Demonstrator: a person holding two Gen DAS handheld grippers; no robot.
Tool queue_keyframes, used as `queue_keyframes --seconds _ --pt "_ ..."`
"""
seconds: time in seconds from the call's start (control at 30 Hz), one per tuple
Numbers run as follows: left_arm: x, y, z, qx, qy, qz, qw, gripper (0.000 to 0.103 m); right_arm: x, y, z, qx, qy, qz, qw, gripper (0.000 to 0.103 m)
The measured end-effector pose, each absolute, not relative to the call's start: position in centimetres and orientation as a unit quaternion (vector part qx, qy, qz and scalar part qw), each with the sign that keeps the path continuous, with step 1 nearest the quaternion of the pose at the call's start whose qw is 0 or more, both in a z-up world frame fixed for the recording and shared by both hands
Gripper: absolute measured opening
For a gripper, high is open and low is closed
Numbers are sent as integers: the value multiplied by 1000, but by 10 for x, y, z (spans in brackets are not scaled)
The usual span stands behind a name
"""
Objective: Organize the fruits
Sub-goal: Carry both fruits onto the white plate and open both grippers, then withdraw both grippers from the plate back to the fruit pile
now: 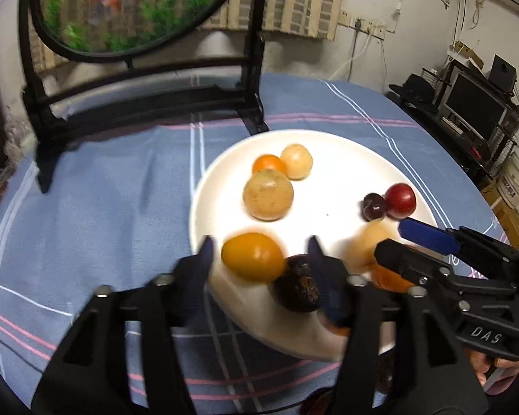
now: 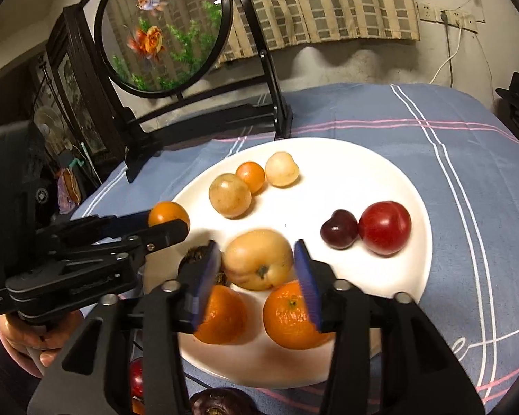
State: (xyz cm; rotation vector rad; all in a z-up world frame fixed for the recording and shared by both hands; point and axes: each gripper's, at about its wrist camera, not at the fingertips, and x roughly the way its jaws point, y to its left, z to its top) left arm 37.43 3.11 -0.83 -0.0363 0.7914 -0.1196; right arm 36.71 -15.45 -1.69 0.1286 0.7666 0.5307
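A white plate [image 1: 346,159] [image 2: 380,159] holds several fruits on the blue cloth. My left gripper [image 1: 259,247] is open around a small orange fruit [image 1: 252,256] [image 2: 167,212] at the plate's near left rim, with a dark wrinkled fruit [image 1: 297,283] [image 2: 193,254] beside it. My right gripper [image 2: 257,256] is open around a pale apricot-like fruit [image 2: 257,259] [image 1: 366,242], above two mandarins [image 2: 290,314] [image 2: 221,314]. A red plum [image 2: 384,226] [image 1: 400,200] and a dark cherry [image 2: 339,229] [image 1: 374,206] lie to the right. Two pale round fruits [image 2: 229,194] [image 2: 281,168] and a small orange one [image 2: 251,174] lie at the back.
A black-framed round fish screen [image 2: 162,31] [image 1: 135,10] stands at the table's back left. A dark purple fruit [image 2: 221,401] and a red fruit [image 2: 136,377] lie off the plate near me. Shelves with a monitor [image 1: 474,107] stand beyond the table's right edge.
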Motion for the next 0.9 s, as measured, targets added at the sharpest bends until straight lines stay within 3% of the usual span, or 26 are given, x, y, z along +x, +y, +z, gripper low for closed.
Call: queue_keyframes --seconds 0.13,0.23,0.3,0.6,0.9 --pt "343 35 17 -9 356 -48 933 86 347 -163 7 73 343 263 899 63" --pt "311 42 31 -17 344 -52 937 89 327 -169 18 71 334 272 900 64" --pt "284 50 34 -34 342 -49 938 97 308 -174 20 65 335 274 899 64" --pt "173 69 -8 -113 359 -53 925 98 222 -181 -2 5 358 298 885 64" --pt "134 50 -31 -91 360 -50 927 98 181 -171 -34 8 414 322 851 65"
